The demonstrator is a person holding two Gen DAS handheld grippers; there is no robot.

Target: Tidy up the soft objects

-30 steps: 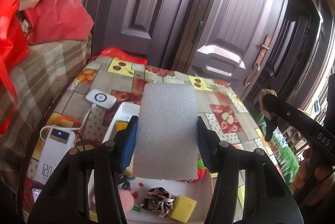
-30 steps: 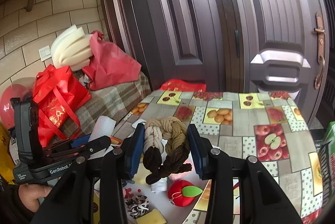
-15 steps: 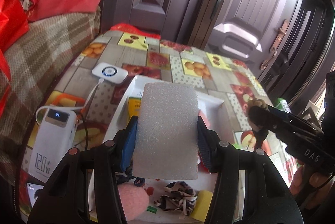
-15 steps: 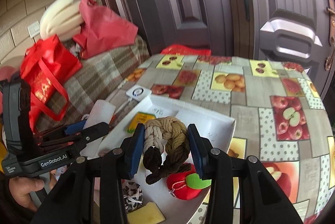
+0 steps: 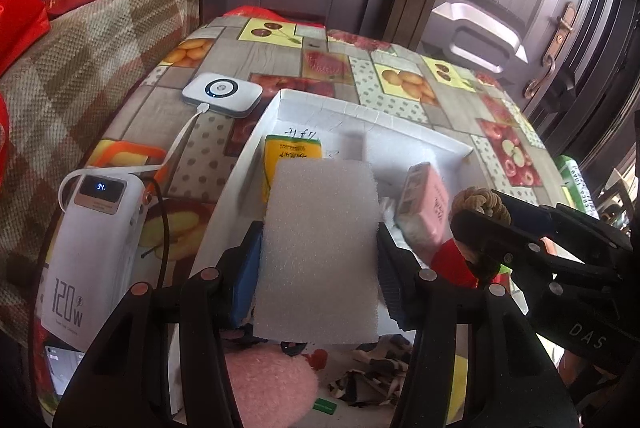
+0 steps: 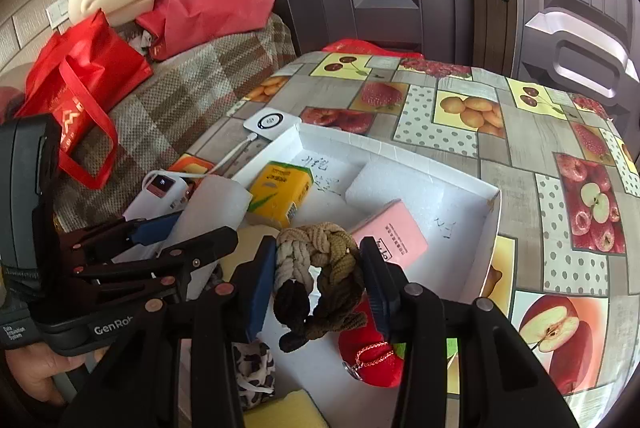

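Fruit-print tablecloth; left jaws pinch a white foam block, right jaws a braided brown-beige rope.

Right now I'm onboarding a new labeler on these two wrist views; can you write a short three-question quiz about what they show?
1. True or false: the left gripper holds a white foam block.
2. What does the right gripper hold? A) pink box B) braided rope knot C) yellow sponge
3. Fill in: the yellow carton lies inside the white ___.

Key: 1 true; 2 B, the braided rope knot; 3 tray.
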